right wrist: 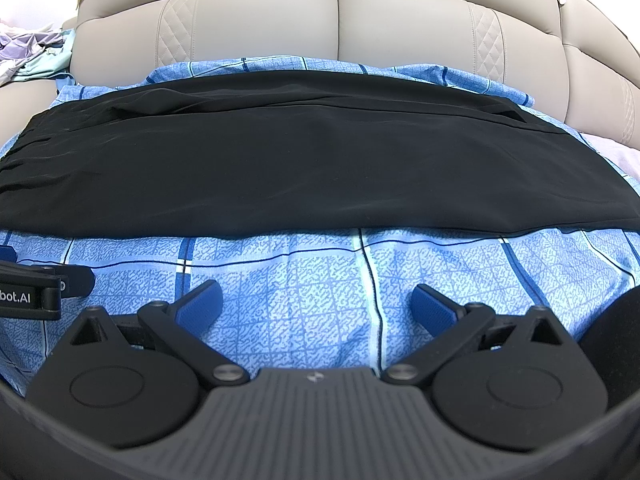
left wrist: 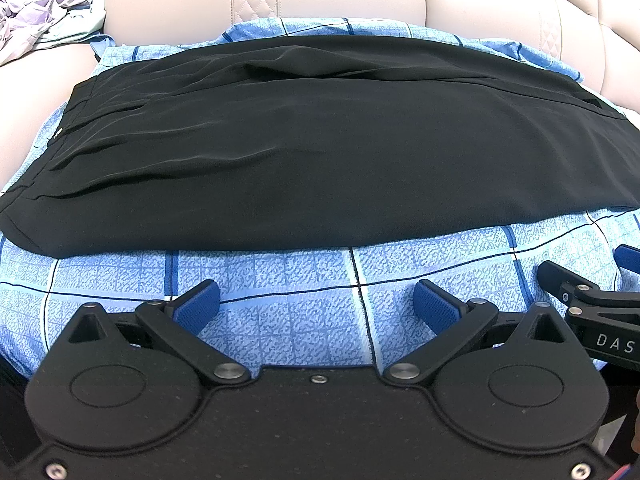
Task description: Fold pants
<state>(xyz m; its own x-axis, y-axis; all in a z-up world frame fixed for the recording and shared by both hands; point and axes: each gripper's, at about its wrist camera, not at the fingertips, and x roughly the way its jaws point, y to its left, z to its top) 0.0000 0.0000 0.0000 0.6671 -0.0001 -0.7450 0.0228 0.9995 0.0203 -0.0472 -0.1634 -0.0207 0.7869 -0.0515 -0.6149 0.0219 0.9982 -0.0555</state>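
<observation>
A beige leather sofa with quilted diamond panels fills the back of both views. Over its seat lies a blue checked sheet, spread wide and reaching up to the foot of the backrest. On the sheet rest the black pants, laid flat crosswise in a long dark band, one layer over another, with soft wrinkles gathered toward their left end; a small pale tag shows at that left edge. The near hem of the pants runs straight across, and bare sheet lies between it and both tools.

At the far left on the sofa sits a crumpled heap of pale lilac and mint cloth, well apart from the pants.

The left gripper hovers above the sheet with its blue-padded fingers spread wide and nothing between them. The right gripper stands just beside it, likewise spread wide and empty; whether either pad touches the sheet is hard to judge from these angles. Each tool's edge shows in the other's view.
</observation>
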